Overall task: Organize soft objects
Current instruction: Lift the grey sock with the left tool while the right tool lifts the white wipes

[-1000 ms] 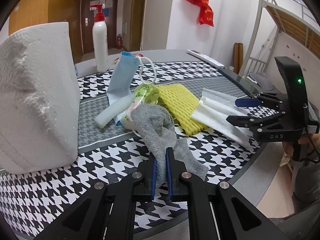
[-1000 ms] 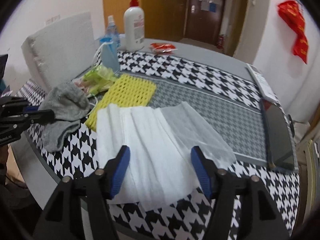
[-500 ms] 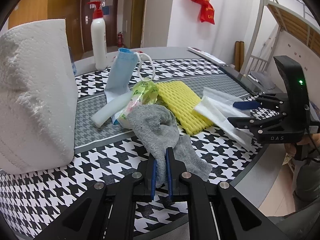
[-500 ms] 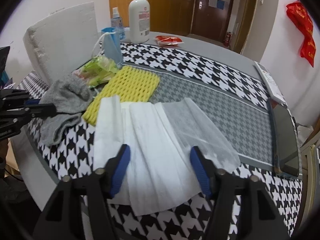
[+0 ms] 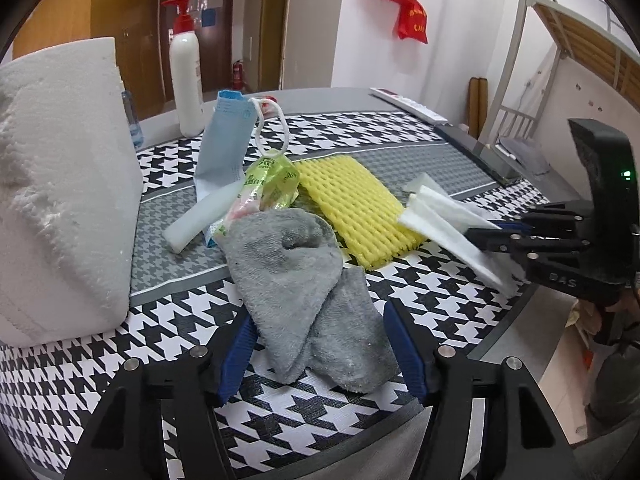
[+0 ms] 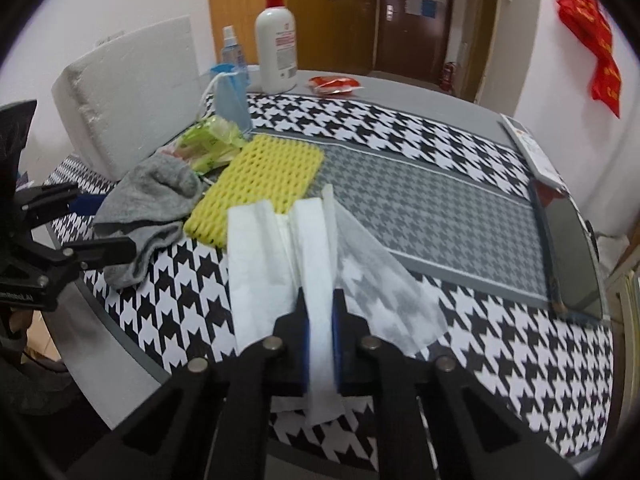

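A grey sock [image 5: 304, 280] lies on the houndstooth cloth between the spread fingers of my left gripper [image 5: 320, 340], which is open; the sock also shows in the right wrist view [image 6: 148, 200]. My right gripper [image 6: 320, 320] is shut on a fold of the white tissue sheet [image 6: 272, 248], bunching it up. From the left wrist view the right gripper [image 5: 496, 236] pinches the tissue [image 5: 436, 220] at the table's right edge. A yellow foam net [image 5: 352, 208] lies between sock and tissue.
A big white paper roll [image 5: 60, 184] stands at the left. A blue face mask [image 5: 224, 148], a green packet [image 5: 268, 188] and a white tube [image 5: 200, 220] lie behind the sock. A pump bottle [image 6: 276, 52], red packet [image 6: 334, 84] and dark tablet [image 6: 568, 248] sit farther off.
My left gripper has opened and let go of the grey sock, which now lies flat. My right gripper has shut on the white tissue and gathered it into a fold.
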